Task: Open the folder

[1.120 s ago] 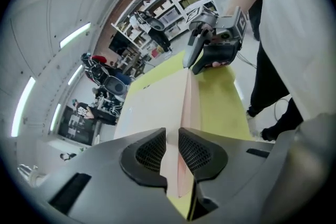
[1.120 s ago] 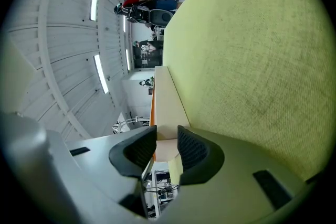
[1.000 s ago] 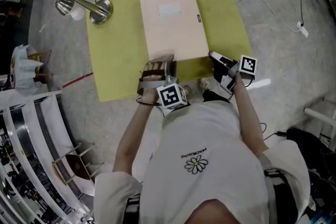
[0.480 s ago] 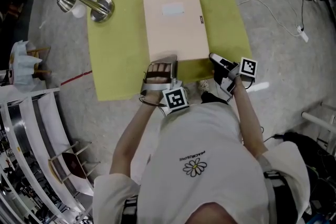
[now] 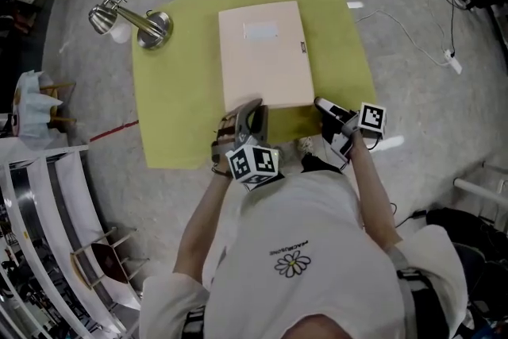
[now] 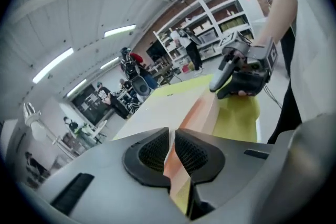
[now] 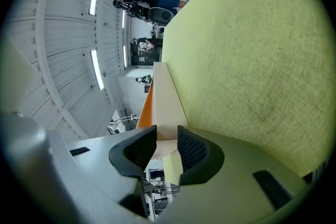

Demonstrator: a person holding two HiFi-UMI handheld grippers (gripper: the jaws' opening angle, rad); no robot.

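On the cream, orange-lined folder (image 5: 264,52), the left hand-held gripper (image 6: 172,150) has just closed on the cover, while the right hand-held gripper (image 7: 167,145) clamps a corner.

The folder (image 5: 263,52) looks like smooth, matt card in pale cream, with a paler paper label (image 5: 260,31) on its cover. The yellow-green surface (image 5: 178,91) under it is matt and cloth-like; close up it shows a fine, rough, felted grain. The lamp (image 5: 135,18) is polished metal, glossy with bright highlights. The grey floor (image 5: 429,91) is hard and smooth, with a dull sheen that mirrors the lights. The right gripper (image 7: 167,148) has a smooth, matt grey plastic shell, and its 2 fingers (image 7: 193,152) carry black, finely ribbed, rubbery-looking pads. The person's shirt (image 5: 309,226) is white matt cloth.
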